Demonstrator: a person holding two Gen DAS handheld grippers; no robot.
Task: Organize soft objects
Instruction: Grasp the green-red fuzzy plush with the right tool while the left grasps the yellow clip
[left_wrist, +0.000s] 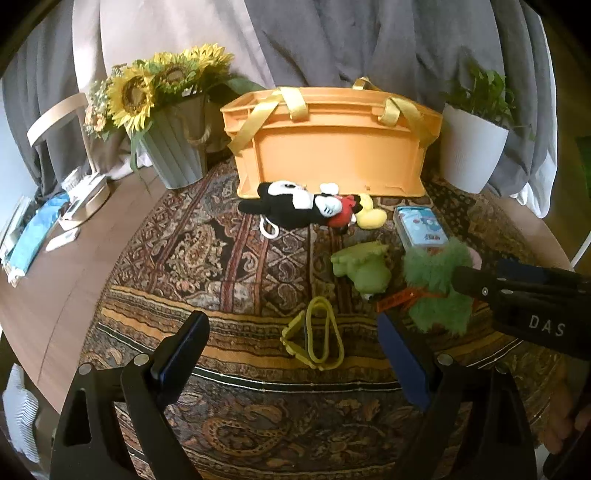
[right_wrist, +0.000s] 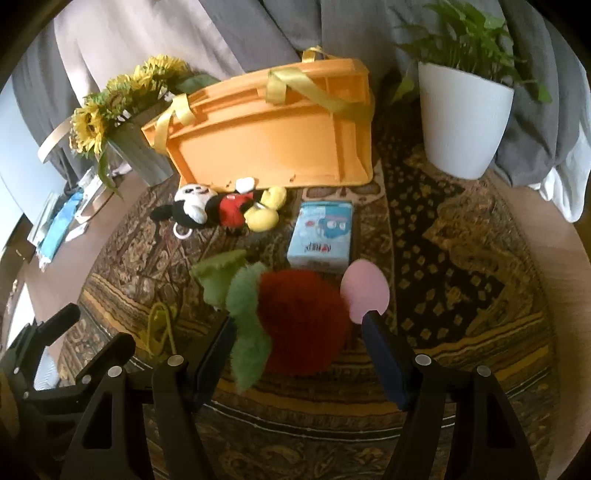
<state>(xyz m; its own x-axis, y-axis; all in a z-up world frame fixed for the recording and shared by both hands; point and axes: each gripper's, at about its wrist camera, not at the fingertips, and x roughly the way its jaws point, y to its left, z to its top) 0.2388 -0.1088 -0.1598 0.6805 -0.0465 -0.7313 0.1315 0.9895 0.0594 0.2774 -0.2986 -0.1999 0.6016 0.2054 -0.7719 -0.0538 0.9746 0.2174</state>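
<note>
Rug (right_wrist: 461, 258): furry strawberry (right_wrist: 299, 317) between open right claw (right_wrist: 297, 343) fingers

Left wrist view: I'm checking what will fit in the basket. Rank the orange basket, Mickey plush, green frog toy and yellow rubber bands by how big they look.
1. orange basket
2. Mickey plush
3. green frog toy and yellow rubber bands: similar; the bands lie nearer the camera, so unsure.

The left tool (left_wrist: 295, 347) hangs low over the surface w/ its two fingers (left_wrist: 184, 347) spread wide, nothing between them. The right tool (right_wrist: 299, 339) sits just to its right, jaws wide too. A bit of the person's right hand (left_wrist: 565, 424) shows behind it.
</note>
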